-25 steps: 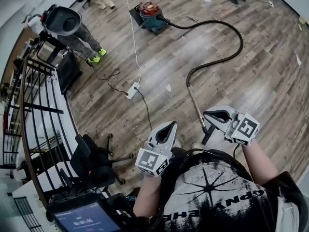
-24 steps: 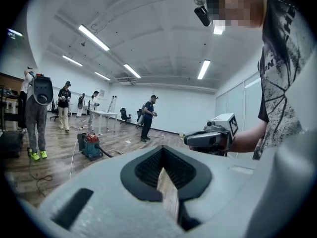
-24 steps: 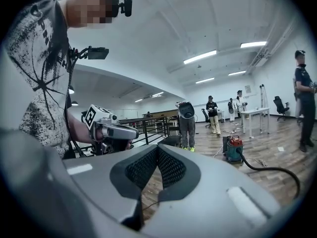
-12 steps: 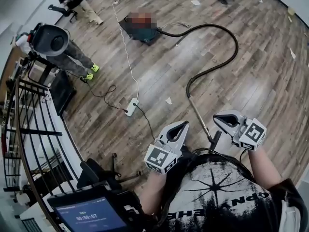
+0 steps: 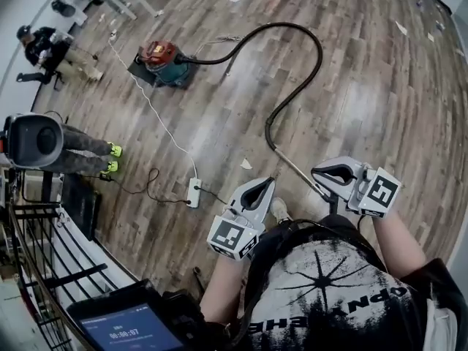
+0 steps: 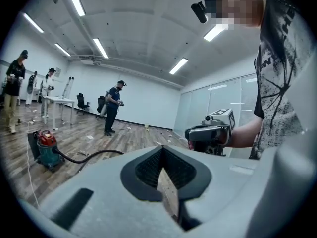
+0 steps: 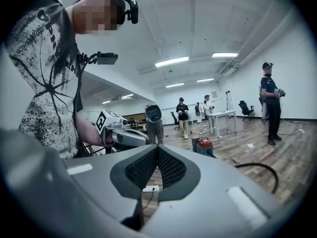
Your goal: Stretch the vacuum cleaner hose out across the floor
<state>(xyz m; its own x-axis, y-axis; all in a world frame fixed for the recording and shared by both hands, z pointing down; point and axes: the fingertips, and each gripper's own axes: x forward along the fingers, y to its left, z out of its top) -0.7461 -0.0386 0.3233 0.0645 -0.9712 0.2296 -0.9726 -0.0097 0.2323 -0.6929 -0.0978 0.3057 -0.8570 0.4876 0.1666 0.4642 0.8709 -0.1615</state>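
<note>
Both grippers are being carried empty at waist level: the left gripper (image 5: 265,186) and the right gripper (image 5: 317,172) are each showing their jaws clenched together, with only floor visible past the pads. The vacuum cleaner hose (image 5: 296,93) is lying on the floor in a wide loop. It is running from the vacuum cleaner (image 5: 162,60) at the far left, arching away, then curling back toward the person, where it joins the metal wand (image 5: 296,170) that ends just beside the right gripper, near the person's feet. In my judgement the step in hand is the approach to that wand end, with the stretch not yet begun. To do it well, the jaws need releasing before they go down, the grip is best taken on the rigid wand close to its joint with the hose, and the pull should be going directly away from the canister so the loop opens without dragging it. The wood-plank floor (image 5: 380,101) is showing scattered paper scraps. A power strip (image 5: 194,192) and its white cord (image 5: 150,104) are lying near the left gripper and should be avoided. Other people are standing about the open room, and a black railing (image 5: 36,225) is bordering the left side.
</note>
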